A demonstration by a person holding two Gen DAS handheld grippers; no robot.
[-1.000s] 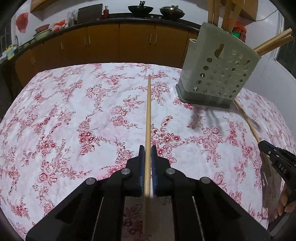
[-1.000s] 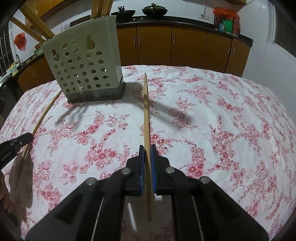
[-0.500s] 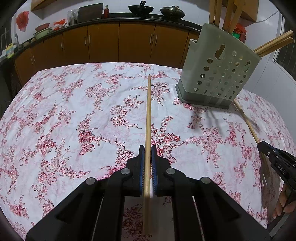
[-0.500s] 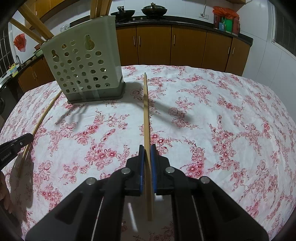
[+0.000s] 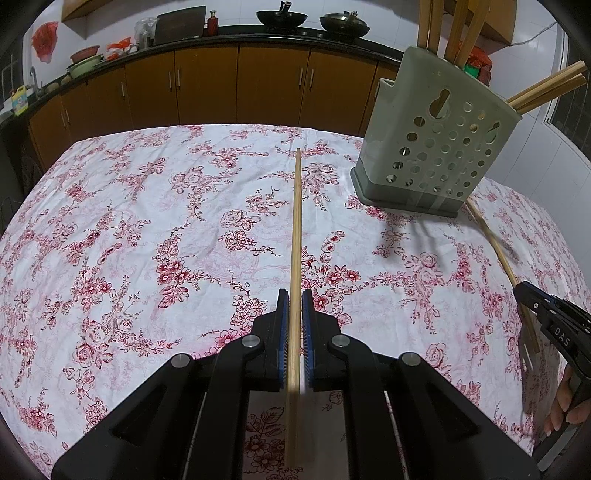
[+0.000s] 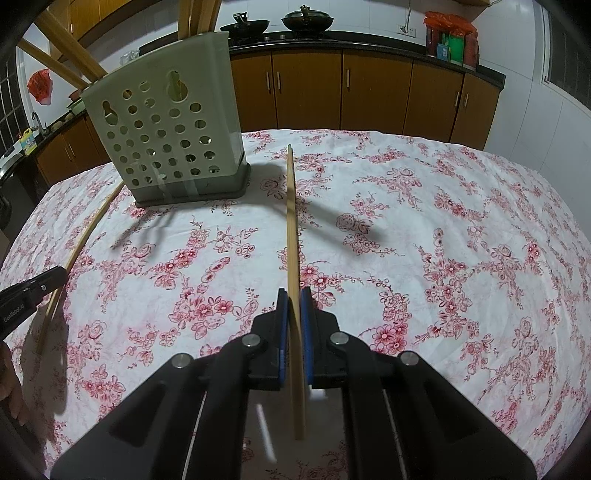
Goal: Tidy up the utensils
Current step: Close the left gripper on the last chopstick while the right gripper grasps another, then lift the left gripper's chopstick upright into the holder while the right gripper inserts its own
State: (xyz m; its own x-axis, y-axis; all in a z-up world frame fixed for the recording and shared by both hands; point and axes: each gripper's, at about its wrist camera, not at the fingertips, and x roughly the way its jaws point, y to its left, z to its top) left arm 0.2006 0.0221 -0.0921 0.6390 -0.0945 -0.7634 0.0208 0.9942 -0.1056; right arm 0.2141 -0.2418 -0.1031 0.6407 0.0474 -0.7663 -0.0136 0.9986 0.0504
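Two chopsticks: left gripper (image 5: 294, 306) clamps one (image 5: 296, 229), right gripper (image 6: 291, 306) another (image 6: 291, 229), holder (image 5: 436, 147) nearby.

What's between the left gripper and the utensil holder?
Only bare floral tablecloth and shadow, seen in the left wrist view, separates the left gripper, shut on a chopstick, from the utensil holder.

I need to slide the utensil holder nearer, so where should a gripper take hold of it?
Probably the utensil holder by the top rim of its perforated wall, from above, one finger inside, one outside: that wall is thin, flat and upright, while the body looks too wide to span. Avoid the wooden handles sticking out.
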